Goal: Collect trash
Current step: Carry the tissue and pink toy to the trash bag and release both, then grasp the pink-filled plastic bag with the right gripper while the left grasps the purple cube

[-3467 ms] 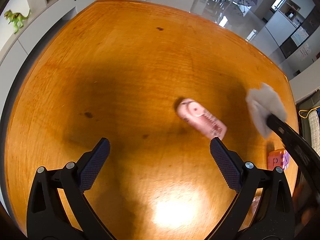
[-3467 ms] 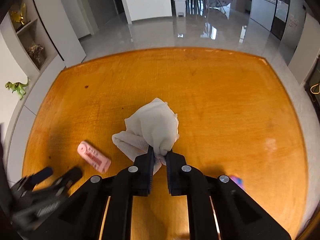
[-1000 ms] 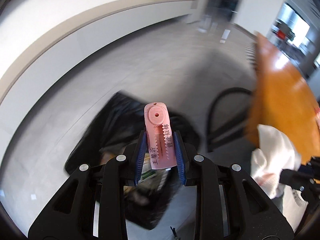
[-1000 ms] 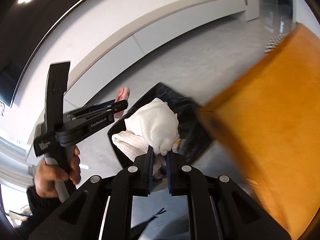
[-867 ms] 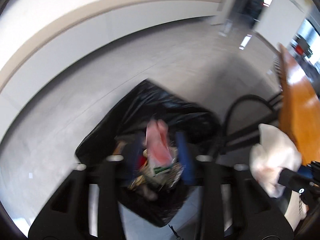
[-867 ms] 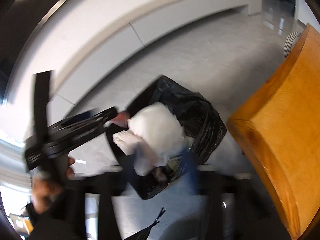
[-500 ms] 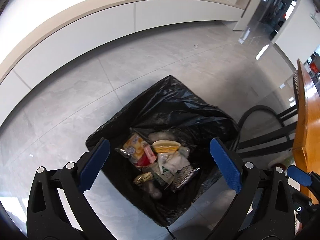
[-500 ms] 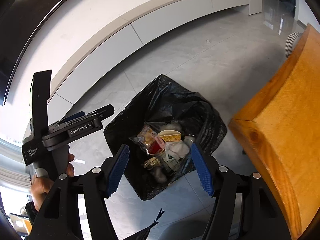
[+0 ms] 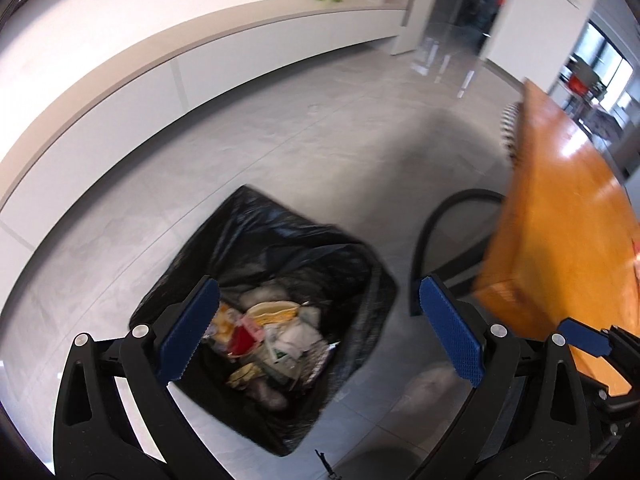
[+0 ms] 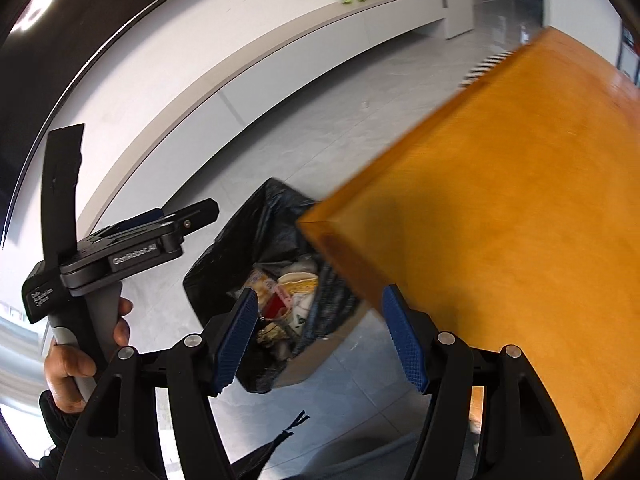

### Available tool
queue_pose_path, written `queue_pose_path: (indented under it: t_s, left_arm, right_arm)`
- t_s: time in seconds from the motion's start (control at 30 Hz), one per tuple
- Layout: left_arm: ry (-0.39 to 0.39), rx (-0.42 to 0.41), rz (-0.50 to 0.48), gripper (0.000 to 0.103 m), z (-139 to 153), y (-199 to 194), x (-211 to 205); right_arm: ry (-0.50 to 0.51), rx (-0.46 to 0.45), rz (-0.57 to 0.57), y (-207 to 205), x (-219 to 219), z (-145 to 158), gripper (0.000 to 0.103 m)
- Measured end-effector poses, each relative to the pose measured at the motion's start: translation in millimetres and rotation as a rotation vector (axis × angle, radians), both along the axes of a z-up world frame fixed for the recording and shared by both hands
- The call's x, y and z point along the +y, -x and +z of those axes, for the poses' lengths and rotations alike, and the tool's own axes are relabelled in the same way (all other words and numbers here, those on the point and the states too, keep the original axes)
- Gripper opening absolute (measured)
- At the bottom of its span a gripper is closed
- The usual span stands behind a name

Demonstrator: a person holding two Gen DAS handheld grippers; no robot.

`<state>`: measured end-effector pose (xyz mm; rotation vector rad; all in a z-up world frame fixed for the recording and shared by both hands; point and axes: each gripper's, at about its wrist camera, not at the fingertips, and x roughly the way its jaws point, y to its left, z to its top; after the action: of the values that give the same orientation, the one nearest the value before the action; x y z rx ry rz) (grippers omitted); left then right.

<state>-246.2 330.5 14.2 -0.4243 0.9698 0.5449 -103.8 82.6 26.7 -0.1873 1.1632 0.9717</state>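
Hovering spread and empty, left gripper (image 9: 320,332) and right gripper (image 10: 320,336) frame the bin (image 9: 304,248) at 6 o'clock; its trash (image 9: 272,340) looks light, crumply, best pinched mid-body.

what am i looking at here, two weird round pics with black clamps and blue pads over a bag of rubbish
No robot: a person carries two hand-held grippers, each with a fisheye camera looking along its two fingers, so the pictures bulge.

The left wrist view shows the left gripper, its blue-padded fingers spread wide, nothing between them. Below, on the grey floor, is a black trash bag with wrappers and crumpled paper inside.

The right wrist view shows the right gripper, also open and empty, over the same bag. At its left, a hand holds the left gripper's handle. The orange slab at right is a wooden table, beside the bag.

Nothing is held.
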Motion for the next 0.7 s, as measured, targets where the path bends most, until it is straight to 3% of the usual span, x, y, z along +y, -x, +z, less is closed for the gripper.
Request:
queue_pose_path:
  t_s: [0.47, 0.7]
  left_arm:
    - [-0.040, -0.075, -0.355, 0.097, 49.7, -107.9, -136.0]
    - [-0.031, -0.091, -0.555, 0.097, 59.7, -171.0, -219.4]
  right_arm:
    - [0.014, -0.116, -0.332, -86.4, -162.2, 42.1, 0.066]
    - [0.058, -0.138, -0.494, -120.1, -241.8, 40.0, 0.067]
